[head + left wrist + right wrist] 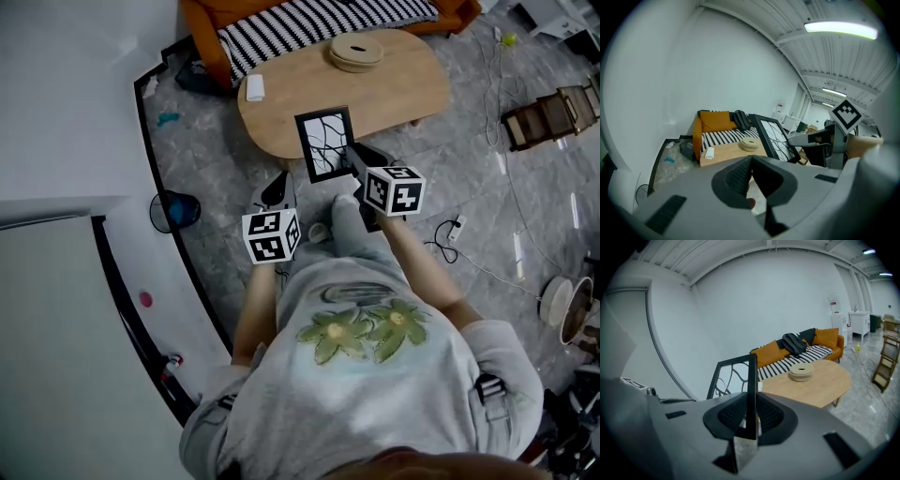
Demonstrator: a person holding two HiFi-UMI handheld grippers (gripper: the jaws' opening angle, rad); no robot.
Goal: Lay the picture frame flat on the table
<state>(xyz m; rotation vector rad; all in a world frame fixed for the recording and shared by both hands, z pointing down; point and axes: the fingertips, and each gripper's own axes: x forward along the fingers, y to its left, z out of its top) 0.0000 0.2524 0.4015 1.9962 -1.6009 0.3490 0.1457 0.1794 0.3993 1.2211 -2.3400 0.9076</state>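
A black picture frame (325, 143) with a white branch-pattern print is held upright in the air above the near edge of the oval wooden table (403, 84). My right gripper (354, 161) is shut on the frame's right edge; in the right gripper view the frame's edge (751, 394) stands pinched between the jaws. The frame (776, 138) also shows in the left gripper view, tilted, with the right gripper (799, 139) on it. My left gripper (278, 192) hangs lower left of the frame, over the floor, its jaws shut with nothing between them.
On the table sit a round wooden dish (356, 51) and a small white box (254, 87). An orange sofa with a striped cushion (319, 26) stands behind it. Cables and a power strip (457, 229) lie on the grey floor at right.
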